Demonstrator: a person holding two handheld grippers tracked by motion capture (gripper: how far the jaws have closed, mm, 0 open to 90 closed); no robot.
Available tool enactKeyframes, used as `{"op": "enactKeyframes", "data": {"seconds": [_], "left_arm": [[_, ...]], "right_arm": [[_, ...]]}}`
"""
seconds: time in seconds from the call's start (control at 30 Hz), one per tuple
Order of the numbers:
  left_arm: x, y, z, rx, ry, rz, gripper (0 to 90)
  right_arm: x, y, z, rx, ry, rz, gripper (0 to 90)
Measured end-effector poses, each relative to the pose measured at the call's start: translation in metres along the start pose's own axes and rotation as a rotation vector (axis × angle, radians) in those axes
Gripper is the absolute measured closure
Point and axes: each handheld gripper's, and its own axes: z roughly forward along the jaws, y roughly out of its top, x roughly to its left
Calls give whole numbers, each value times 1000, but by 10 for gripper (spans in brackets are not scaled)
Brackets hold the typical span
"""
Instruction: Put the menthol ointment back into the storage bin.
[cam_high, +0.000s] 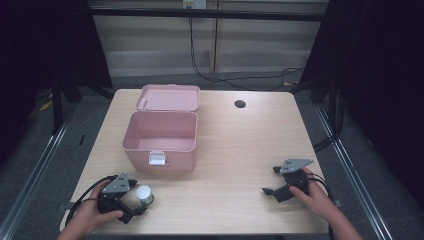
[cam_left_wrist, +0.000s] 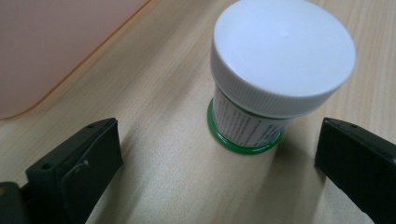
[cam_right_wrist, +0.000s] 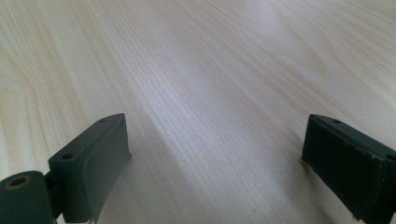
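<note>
So the thing to watch here is the little white-capped jar (cam_left_wrist: 275, 70) standing upright on the table (cam_high: 240, 145), near the front-left corner, just in front of the open pink box (cam_high: 160, 137). The left gripper (cam_high: 134, 196) is right on it: in the left gripper view the jar sits ahead of the two black jaws and a bit toward the right one, with wood showing on both sides, so the jaws are spread wide and not touching it yet. Its long axis runs straight up, so I'd say a sideways pinch around the ribbed cap or the body just needs the gripper to slide forward. The right gripper (cam_high: 271, 181) is well apart on the other side of the table, jaws also released over bare wood, holding nothing, so the left hand is clearly the closer one. Count: one jar, one pink box with its lid flipped back, two grippers.
</note>
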Motion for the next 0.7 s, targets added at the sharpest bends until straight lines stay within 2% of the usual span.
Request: {"op": "enactKeyframes", "data": {"seconds": [0.13, 0.23, 0.27, 0.3, 0.37, 0.4, 0.43, 0.47, 0.5, 0.63, 0.7], "left_arm": [[-2, 1, 1, -3, 15, -22, 0], [-4, 2, 0, 11, 12, -28, 1], [-5, 3, 0, 30, 13, -29, 1], [-6, 6, -2, 69, 17, -25, 10], [-8, 10, -5, 105, 15, -27, 47], [-8, 10, -5, 105, 15, -27, 84], [-10, 16, -10, 174, 20, -27, 144], [-12, 19, -12, 206, 20, -36, 182], [-13, 21, -13, 249, 29, -27, 183], [-19, 33, -18, 358, 14, -22, 216], [-20, 41, -21, 402, 18, -32, 231]], "right_arm": [[0, 0, 0, 0, 0, 0, 68], [0, 0, 0, 0, 0, 0, 68], [0, 0, 0, 0, 0, 0, 68], [0, 0, 0, 0, 0, 0, 68], [0, 0, 0, 0, 0, 0, 68], [0, 0, 0, 0, 0, 0, 68], [0, 0, 0, 0, 0, 0, 68], [0, 0, 0, 0, 0, 0, 68], [0, 0, 0, 0, 0, 0, 68], [0, 0, 0, 0, 0, 0, 68], [0, 0, 0, 0, 0, 0, 68]]}}
